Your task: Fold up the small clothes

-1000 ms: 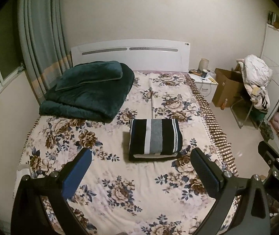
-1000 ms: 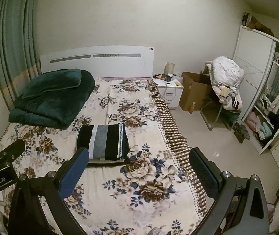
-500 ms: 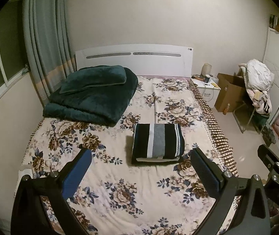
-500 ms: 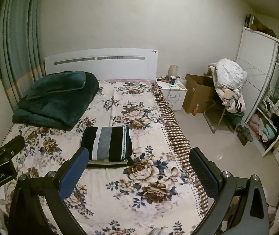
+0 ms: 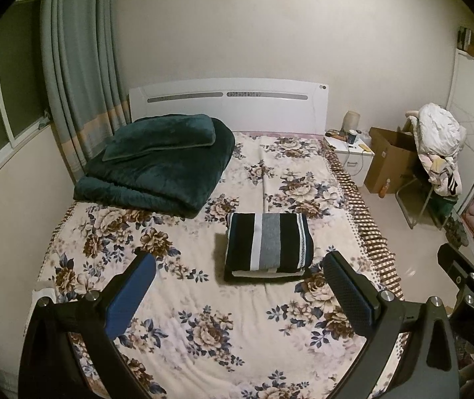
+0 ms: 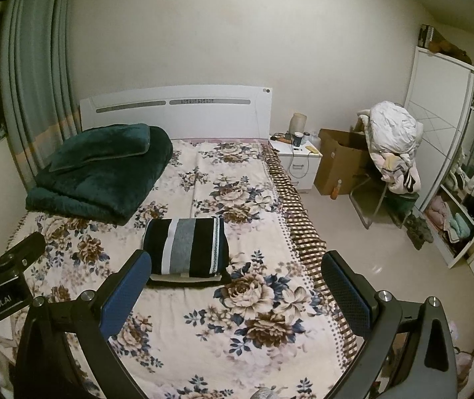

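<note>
Only "GenRobot.AI" reads, on the left tongs point(image 5: 237, 286); both these and the right tongs point(image 6: 237, 282) gape wide, empty, above the folded striped garment point(image 5: 268, 244).

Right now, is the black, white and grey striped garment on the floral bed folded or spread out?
Folded. The black, white and grey striped garment lies as a compact rectangular bundle with stacked layers showing at its near edge; neither gripper touches it.
</note>
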Tool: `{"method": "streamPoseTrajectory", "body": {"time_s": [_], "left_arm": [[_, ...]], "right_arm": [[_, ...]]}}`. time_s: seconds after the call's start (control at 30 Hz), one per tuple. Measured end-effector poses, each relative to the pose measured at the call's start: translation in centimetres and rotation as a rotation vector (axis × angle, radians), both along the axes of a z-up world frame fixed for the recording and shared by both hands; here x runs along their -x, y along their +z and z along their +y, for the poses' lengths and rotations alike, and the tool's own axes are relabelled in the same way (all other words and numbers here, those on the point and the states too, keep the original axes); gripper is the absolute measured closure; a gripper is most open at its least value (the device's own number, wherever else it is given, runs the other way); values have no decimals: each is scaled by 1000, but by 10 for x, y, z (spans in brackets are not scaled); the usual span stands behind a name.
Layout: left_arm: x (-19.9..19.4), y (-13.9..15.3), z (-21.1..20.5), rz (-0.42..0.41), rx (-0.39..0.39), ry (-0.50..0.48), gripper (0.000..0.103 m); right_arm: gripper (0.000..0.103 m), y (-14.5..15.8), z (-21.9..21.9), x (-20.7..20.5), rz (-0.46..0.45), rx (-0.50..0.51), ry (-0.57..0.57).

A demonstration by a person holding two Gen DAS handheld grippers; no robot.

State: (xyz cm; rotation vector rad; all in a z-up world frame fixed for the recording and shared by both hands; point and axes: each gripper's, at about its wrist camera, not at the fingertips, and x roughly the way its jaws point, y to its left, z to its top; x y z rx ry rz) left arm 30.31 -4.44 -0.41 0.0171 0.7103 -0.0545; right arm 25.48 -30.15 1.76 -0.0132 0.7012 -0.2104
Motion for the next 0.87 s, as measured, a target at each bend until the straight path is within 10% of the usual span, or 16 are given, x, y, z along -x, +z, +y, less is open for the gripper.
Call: {"method": "streamPoseTrajectory", "body": {"time_s": [0.87], "left_arm": [[4, 16, 0, -19, -2, 14, 0]], "right_arm": [[0, 5, 10, 0, -5, -11, 9]]}}
